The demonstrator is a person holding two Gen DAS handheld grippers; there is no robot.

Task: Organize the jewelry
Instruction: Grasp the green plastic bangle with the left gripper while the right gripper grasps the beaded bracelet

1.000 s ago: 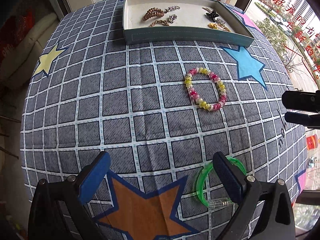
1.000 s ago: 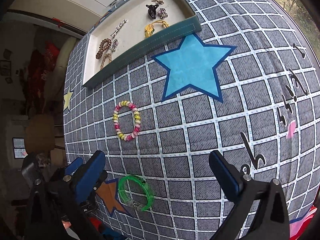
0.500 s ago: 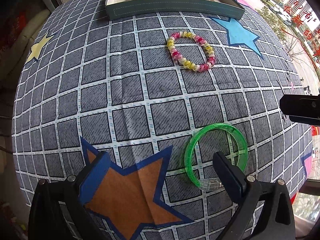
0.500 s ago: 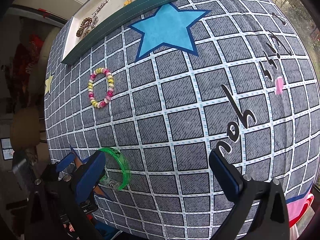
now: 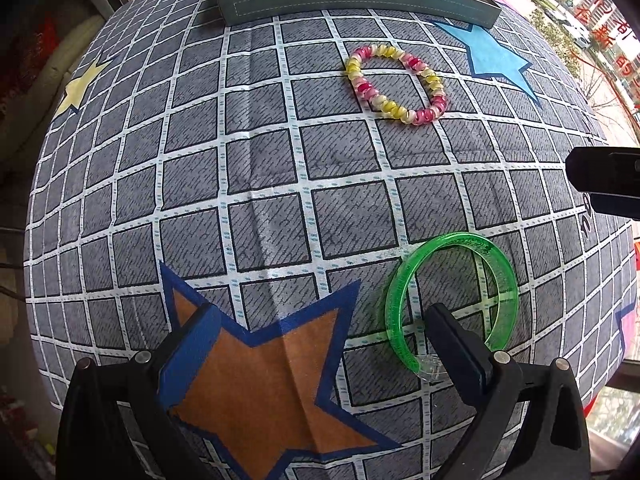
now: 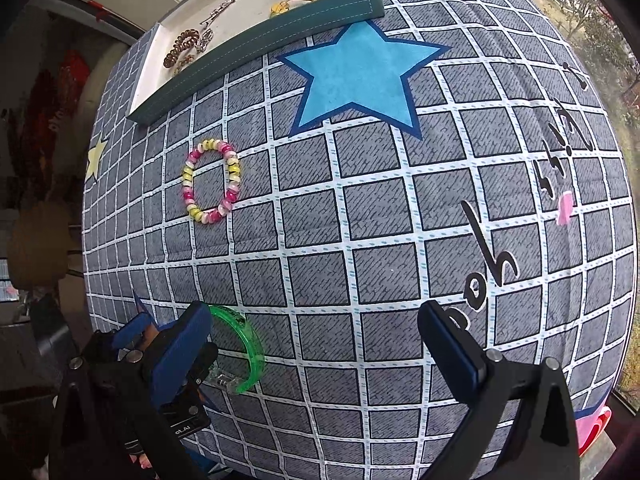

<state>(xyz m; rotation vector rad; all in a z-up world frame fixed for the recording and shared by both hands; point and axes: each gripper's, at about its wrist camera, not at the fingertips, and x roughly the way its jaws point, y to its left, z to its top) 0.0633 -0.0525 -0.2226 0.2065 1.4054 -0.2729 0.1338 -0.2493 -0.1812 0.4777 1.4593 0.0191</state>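
Note:
A green translucent bangle [image 5: 452, 300] lies flat on the checked cloth. My left gripper [image 5: 320, 344] is open, low over the cloth; its right finger [image 5: 456, 344] stands inside the bangle's near rim. The bangle also shows in the right wrist view [image 6: 244, 344]. A pink, yellow and white coil bracelet [image 5: 396, 80] lies farther back, also in the right wrist view [image 6: 212, 180]. The teal-walled tray [image 5: 360, 0] at the far edge holds several hair ties and clips. My right gripper [image 6: 316, 340] is open and empty above the cloth, to the right of the left one.
The cloth [image 5: 280, 160] has an orange star [image 5: 260, 380] under the left gripper and a blue star [image 6: 360, 76] before the tray. The table edge and a window lie to the right [image 6: 600, 420]. A sofa stands to the left.
My left gripper has dropped lower and moved onto the green bangle, so its right finger now sits inside the ring. The right gripper has shifted a little; both stay open.

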